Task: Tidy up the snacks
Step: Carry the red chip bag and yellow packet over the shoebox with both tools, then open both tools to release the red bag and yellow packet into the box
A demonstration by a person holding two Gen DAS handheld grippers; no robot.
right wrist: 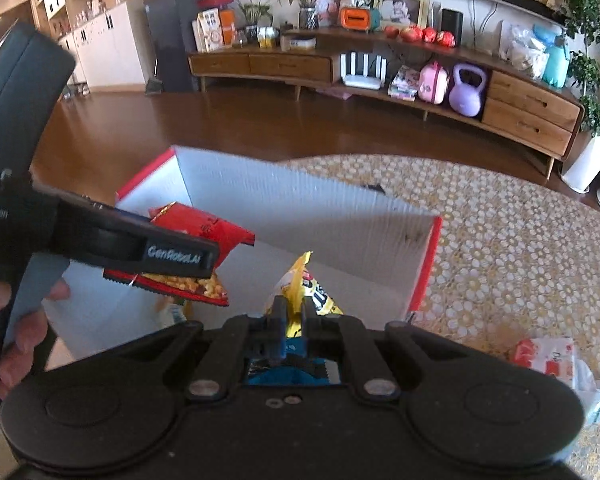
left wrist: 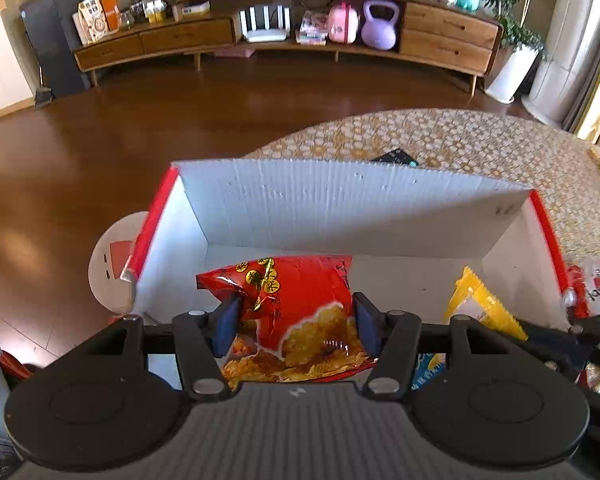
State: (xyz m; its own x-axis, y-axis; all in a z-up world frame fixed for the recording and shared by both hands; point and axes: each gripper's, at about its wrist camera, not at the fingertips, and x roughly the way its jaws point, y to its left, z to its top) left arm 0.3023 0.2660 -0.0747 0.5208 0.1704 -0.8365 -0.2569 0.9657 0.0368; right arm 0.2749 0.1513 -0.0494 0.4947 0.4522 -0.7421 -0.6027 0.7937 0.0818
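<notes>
My left gripper is shut on a red chip bag and holds it over the open white box with red edges. In the right wrist view the left gripper and its red chip bag are at the left, above the box. My right gripper is shut on a yellow snack bag and holds it upright inside the box near the right wall. That yellow snack bag also shows in the left wrist view.
The box stands on a table with a yellow patterned cloth. A red-and-white snack pack lies on the cloth right of the box. A blue packet sits under my right gripper. A wooden TV cabinet lines the far wall.
</notes>
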